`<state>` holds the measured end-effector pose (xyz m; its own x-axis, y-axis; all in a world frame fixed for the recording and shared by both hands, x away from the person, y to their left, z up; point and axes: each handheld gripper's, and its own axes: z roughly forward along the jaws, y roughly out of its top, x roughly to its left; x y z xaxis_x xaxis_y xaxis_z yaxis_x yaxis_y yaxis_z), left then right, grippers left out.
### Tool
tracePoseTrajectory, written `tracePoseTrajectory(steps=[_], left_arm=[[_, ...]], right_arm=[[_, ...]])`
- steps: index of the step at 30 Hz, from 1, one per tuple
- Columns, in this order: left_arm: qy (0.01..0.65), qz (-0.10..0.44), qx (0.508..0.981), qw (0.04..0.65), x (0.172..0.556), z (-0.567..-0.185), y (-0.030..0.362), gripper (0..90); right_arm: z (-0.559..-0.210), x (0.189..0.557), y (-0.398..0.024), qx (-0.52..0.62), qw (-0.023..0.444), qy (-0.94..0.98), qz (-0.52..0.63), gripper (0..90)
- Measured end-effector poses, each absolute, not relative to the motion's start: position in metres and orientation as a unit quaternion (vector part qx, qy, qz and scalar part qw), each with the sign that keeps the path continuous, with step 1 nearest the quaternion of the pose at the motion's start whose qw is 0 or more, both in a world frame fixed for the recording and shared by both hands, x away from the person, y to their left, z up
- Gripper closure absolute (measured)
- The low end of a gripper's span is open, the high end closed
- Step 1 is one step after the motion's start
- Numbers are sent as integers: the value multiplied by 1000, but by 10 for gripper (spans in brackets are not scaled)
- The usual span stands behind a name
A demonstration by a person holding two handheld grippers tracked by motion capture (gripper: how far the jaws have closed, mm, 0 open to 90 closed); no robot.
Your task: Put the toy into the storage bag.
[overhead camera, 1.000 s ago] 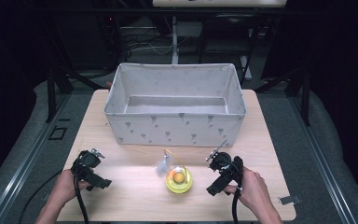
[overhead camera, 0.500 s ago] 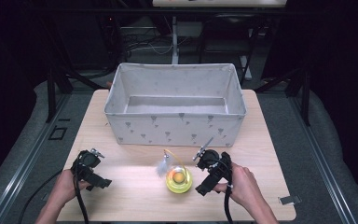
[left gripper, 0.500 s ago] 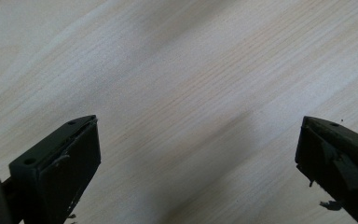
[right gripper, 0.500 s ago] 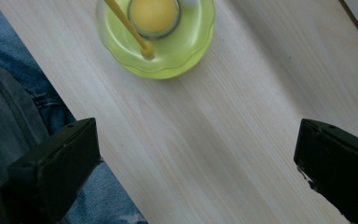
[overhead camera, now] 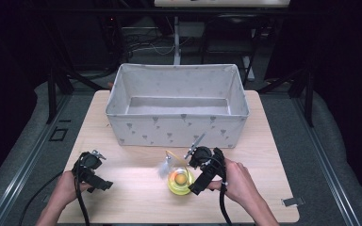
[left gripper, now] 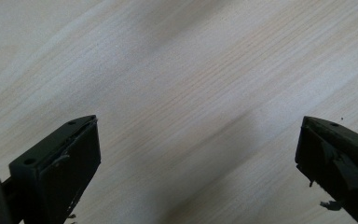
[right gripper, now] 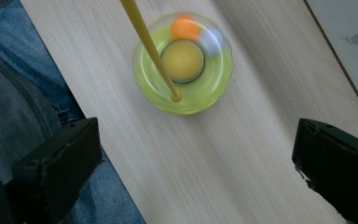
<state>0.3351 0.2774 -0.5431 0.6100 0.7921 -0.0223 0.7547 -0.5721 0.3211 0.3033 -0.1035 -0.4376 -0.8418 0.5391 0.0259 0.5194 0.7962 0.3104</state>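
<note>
- high view: yellow-green toy (overhead camera: 180, 182) sits on the wooden table (overhead camera: 136, 188) in front of the fabric bin (overhead camera: 176, 106), not yet lifted. right gripper (overhead camera: 199, 175) hangs just beside it; left gripper (overhead camera: 93, 173) is well apart, idle.
- left gripper view: jaws wide over bare table, holding nothing.
- right gripper view: jaws wide, nothing between them; toy (right gripper: 183, 63) lies ahead. its yellow stick (right gripper: 150, 46) slants up out of the ring, long axis toward the top of frame. pickup and binning look left to do.
</note>
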Motion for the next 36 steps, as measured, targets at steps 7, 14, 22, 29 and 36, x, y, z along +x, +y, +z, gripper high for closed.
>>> tracePoseTrajectory(steps=[7, 14, 22, 29, 36], left_arm=[[436, 62, 885, 151, 335, -544, 277, 2], [436, 61, 885, 150, 335, -543, 277, 2], [435, 60, 886, 149, 335, -544, 277, 2], [434, 61, 886, 149, 335, -544, 277, 2], [432, 61, 888, 146, 335, -544, 276, 2]], right_arm=[[-423, 305, -92, 265, 35, 950, 164, 20], [-416, 310, -82, 252, 37, 953, 165, 0], [-412, 314, -74, 246, 36, 954, 167, 192], [-413, 314, -68, 240, 37, 957, 156, 492], [-415, 315, -67, 235, 39, 960, 145, 704]])
